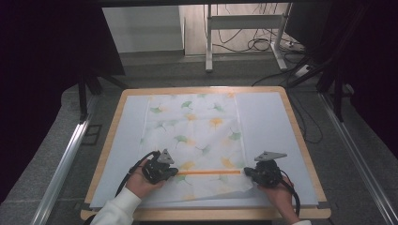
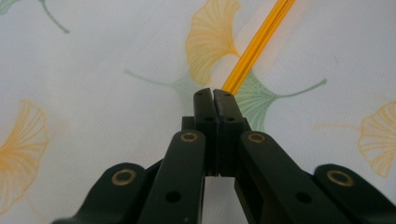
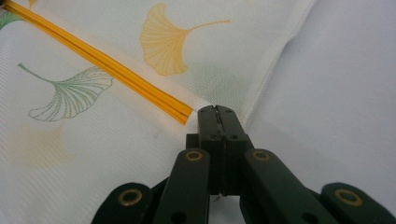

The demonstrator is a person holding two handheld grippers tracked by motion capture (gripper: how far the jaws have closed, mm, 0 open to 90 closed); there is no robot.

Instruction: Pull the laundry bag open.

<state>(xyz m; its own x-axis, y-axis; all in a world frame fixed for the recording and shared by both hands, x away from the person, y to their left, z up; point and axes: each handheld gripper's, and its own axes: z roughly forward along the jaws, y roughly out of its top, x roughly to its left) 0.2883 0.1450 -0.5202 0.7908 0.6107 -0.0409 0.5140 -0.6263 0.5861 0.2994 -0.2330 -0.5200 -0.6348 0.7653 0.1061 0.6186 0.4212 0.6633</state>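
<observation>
White mesh ginkgo-printed laundry bag [image 1: 197, 136] with orange zipper [image 1: 209, 172], pinched at opposite ends by fully closed left tool [image 1: 174, 171] and right tool [image 1: 247, 172].

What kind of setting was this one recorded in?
Probably a lab or recording workspace, not a home: a wooden table under a white sheet, a metal stand with loose cables on the floor behind, and dark curtains at the sides.

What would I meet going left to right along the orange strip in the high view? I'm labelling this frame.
Wooden table edge → white table cover → left tongs → orange strip on the ginkgo-print cloth → right tongs → white cover → wooden edge.
</observation>
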